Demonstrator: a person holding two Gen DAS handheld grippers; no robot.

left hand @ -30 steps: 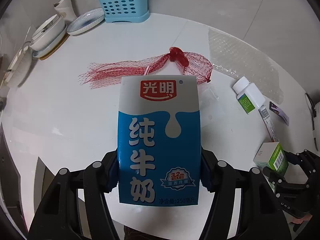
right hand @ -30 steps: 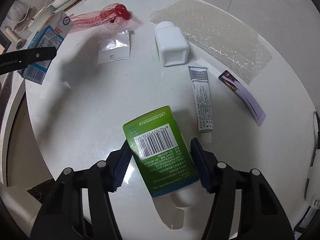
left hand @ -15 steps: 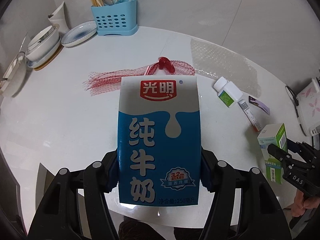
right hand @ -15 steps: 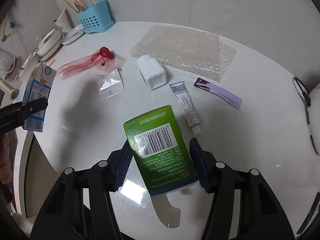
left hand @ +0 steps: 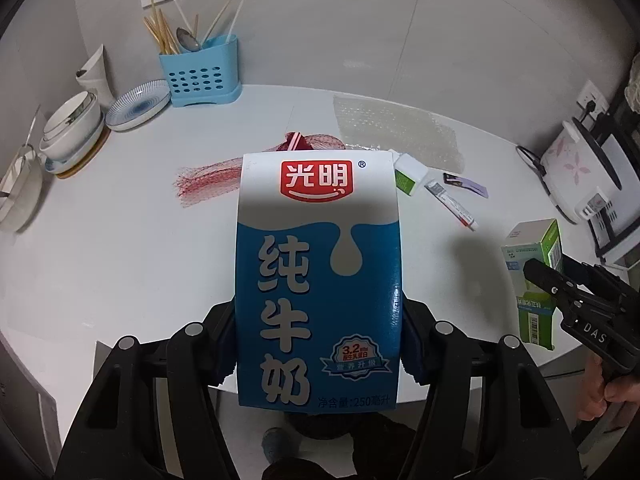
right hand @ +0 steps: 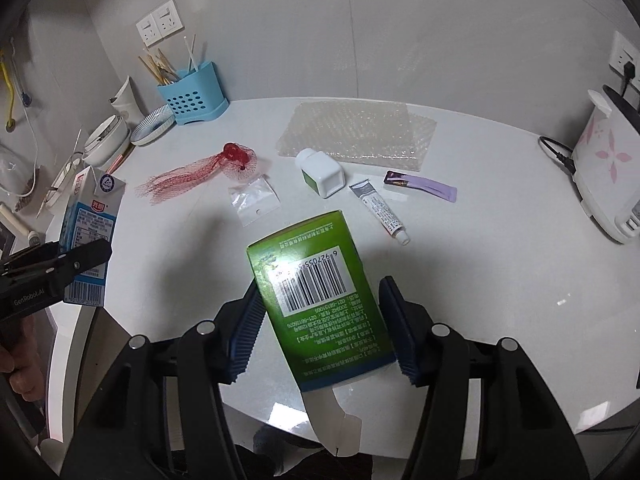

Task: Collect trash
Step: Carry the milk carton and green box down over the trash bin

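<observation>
Nearest me, my left claw (left hand: 318,344) pinched the milk carton (left hand: 318,280) between its blue pads, the carton standing upright and clear of the white surface (left hand: 120,248). My right claw (right hand: 320,332) pinched the green box (right hand: 316,300) the same way, tilted, with its white flap hanging open at the near end, also off the surface.

Each view caught the other claw at its edge: from the left wrist I saw the green box side-on at far right, with part of a hand (left hand: 604,392) below it; from the right wrist I saw the carton's barcode side at far left.

Further out on the surface lay a red mesh bag (right hand: 200,176), a white bottle (right hand: 322,172) on its side, a small tube (right hand: 380,210), a purple wrapper (right hand: 424,188) and, beyond them, a bubble-wrap sheet (right hand: 356,136). Only the right wrist showed me the small clear plastic bag (right hand: 254,200) just beside the mesh; the carton hid that spot from the left wrist.

At the far rim stood a blue cutlery holder (left hand: 200,74) and stacked bowls (left hand: 72,128)
</observation>
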